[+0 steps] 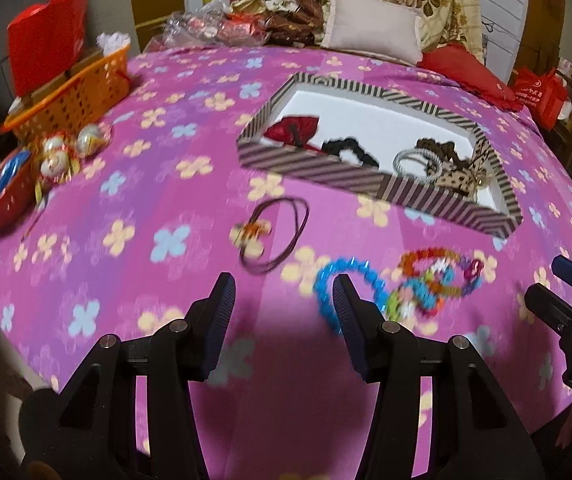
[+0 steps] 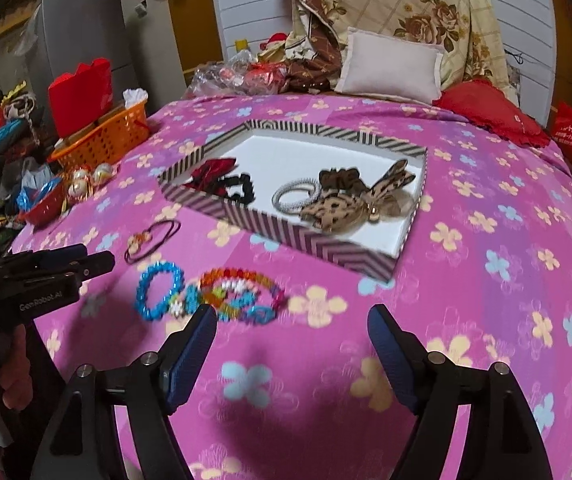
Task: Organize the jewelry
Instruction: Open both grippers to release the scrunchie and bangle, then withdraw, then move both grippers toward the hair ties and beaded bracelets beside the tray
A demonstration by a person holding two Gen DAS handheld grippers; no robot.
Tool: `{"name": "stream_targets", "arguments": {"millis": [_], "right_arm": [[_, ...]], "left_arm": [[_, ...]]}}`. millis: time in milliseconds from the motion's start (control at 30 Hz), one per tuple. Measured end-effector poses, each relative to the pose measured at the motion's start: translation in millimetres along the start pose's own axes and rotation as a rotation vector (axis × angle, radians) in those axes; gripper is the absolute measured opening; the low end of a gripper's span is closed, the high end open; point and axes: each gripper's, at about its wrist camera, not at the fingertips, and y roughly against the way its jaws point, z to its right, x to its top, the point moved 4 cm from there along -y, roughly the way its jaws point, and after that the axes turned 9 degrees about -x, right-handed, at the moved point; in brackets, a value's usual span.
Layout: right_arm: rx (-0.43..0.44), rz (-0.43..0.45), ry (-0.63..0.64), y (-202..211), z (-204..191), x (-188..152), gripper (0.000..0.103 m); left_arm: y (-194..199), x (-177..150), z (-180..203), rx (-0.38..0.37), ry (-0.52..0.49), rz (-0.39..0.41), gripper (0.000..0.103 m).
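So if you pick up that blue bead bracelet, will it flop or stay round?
The blue bead bracelet would probably sag, being small strung beads. It looks light. Its neighbour, the multicoloured bracelet, may drag along.

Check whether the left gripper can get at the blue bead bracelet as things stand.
Probably yes. The left gripper is open and empty, and the blue bead bracelet lies on the bedspread just past its right finger, with nothing over it.

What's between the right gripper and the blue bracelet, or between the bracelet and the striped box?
Nothing visible. The right gripper is open over bare bedspread; the blue bracelet lies just ahead to its left, beside the multicolor bracelets. Only bedspread separates it from the box.
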Motion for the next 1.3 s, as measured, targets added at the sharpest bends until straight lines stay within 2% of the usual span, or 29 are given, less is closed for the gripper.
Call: {"name": "stream_targets", "arguments": {"millis": [267, 500, 767, 1300], "right_arm": [[0.011, -0.024, 0.031, -1.1, -10.6, -15.4, 0.076], [0.011, -0.032, 0.029, -2.7, -13.1, -16.0, 0.076], [0.016, -0.055, 0.006, -17.9, -9.7, -11.4, 0.076], [0.064, -0.081, -0.069, -48.7, -14.2, 7.2, 0.076]], "left_arm": [[4.1, -21.9, -4.7, -0.005, 0.015, -0.019, 0.050], [5.3, -31.1, -19.6, -0.023, 0.072, -0.038, 0.050], [1.4, -31.5, -37.9, -0.019, 0.134, -0.055, 0.050], [-7.2, -19.2, -44.7, -0.017, 0.154, -0.056, 0.050]]}}
